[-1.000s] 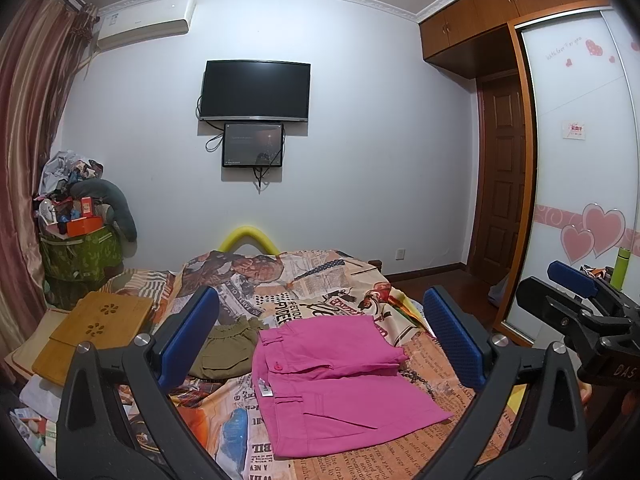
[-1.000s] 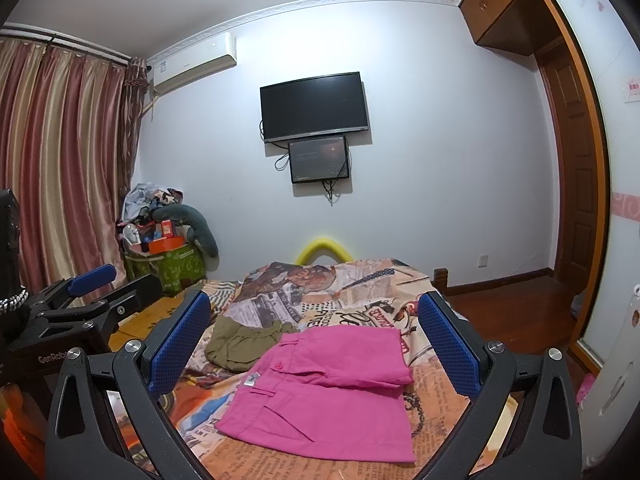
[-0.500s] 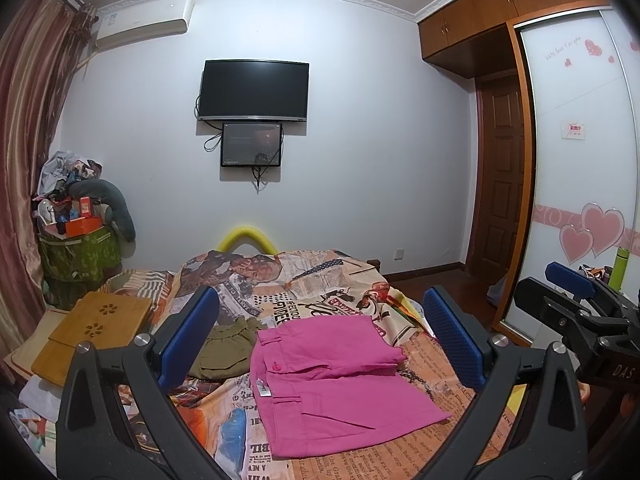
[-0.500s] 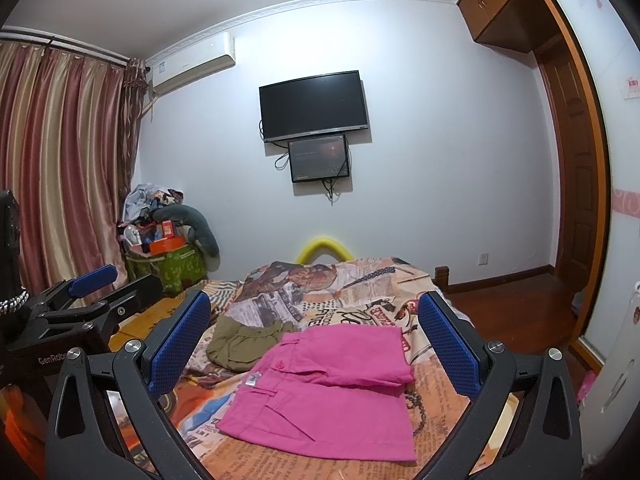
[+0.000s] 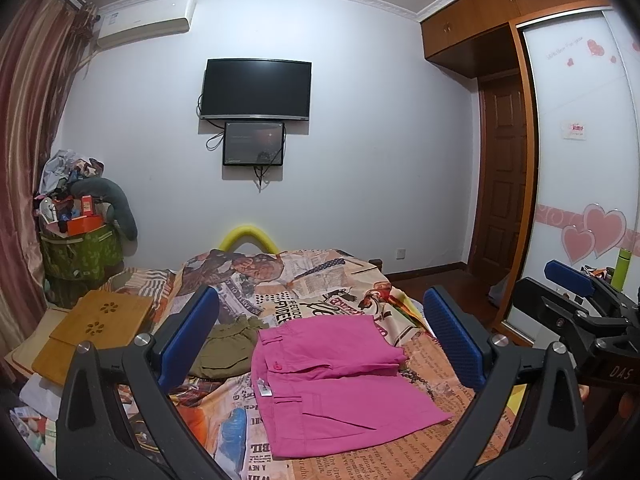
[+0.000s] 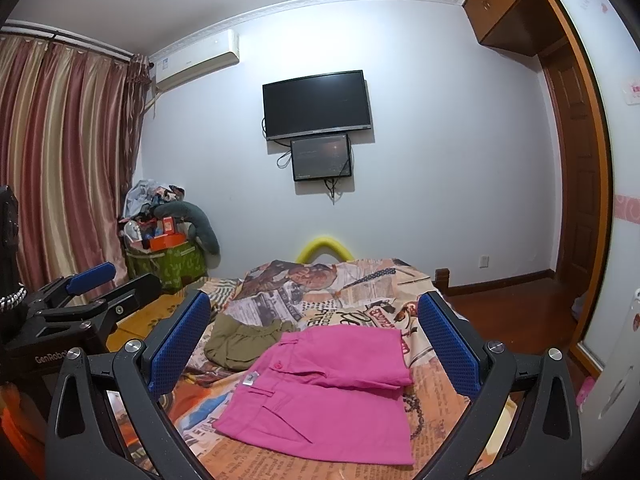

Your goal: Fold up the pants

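Note:
Pink pants (image 5: 332, 376) lie folded on the bed with the newspaper-print cover (image 5: 304, 292), one layer over another, waistband to the left. They also show in the right wrist view (image 6: 328, 392). My left gripper (image 5: 320, 340) is open and empty, held above the near part of the bed. My right gripper (image 6: 312, 344) is open and empty, beside it on the right. Each gripper shows at the edge of the other's view.
An olive-green garment (image 5: 224, 348) lies bunched left of the pink pants. A wooden lap tray (image 5: 96, 328) sits at the bed's left. A full green basket (image 5: 80, 252) stands by the curtain. A wardrobe with sliding doors (image 5: 580, 200) is at right.

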